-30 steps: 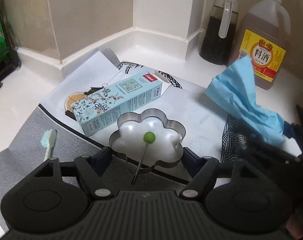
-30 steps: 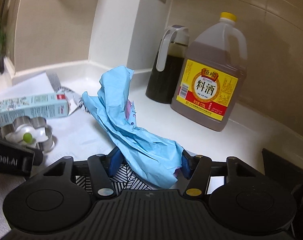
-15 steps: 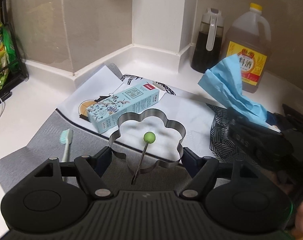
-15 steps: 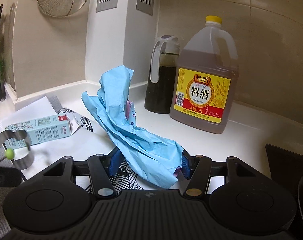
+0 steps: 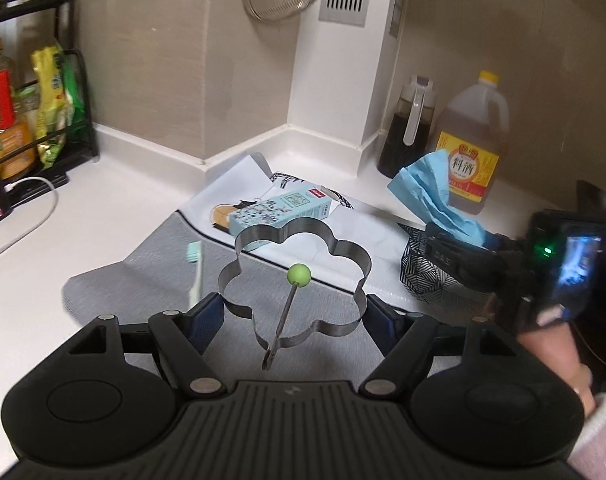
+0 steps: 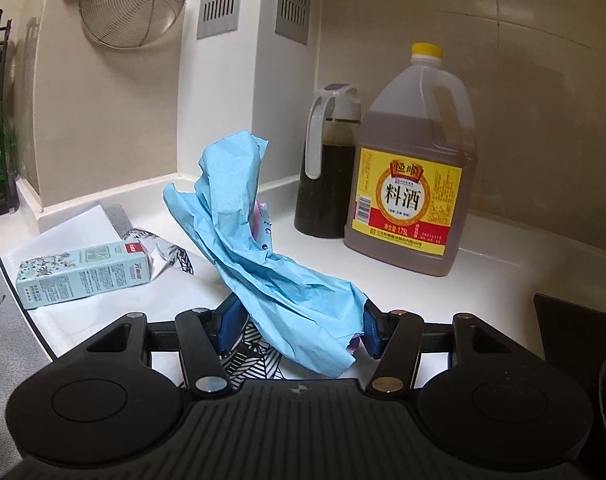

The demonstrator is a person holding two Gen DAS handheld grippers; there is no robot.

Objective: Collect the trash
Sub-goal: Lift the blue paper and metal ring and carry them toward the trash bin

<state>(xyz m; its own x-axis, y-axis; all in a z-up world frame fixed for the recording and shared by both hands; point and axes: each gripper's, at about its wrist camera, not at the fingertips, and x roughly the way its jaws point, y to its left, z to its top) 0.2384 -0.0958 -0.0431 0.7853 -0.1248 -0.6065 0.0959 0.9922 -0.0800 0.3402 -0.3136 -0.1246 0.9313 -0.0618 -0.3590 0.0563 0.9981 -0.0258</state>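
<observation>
My left gripper is shut on a flower-shaped metal ring with a green-knobbed wire handle, lifted above the grey mat. My right gripper is shut on a crumpled blue paper, which stands up between its blue pads; pink scraps show in its folds. In the left wrist view the same blue paper sits at the right, a person's hand behind it. A teal carton lies on a white printed sheet beyond the ring, and a mint toothbrush lies on the mat.
A cooking-wine jug and a dark sauce jug stand against the back wall. A black patterned bag lies under the right gripper. A rack of packets and a white cable are at the left. A wire strainer hangs above.
The left gripper has risen and drawn back from the counter with the metal ring still in it. The right gripper has kept its place, holding the blue paper and tilting slightly upward.
</observation>
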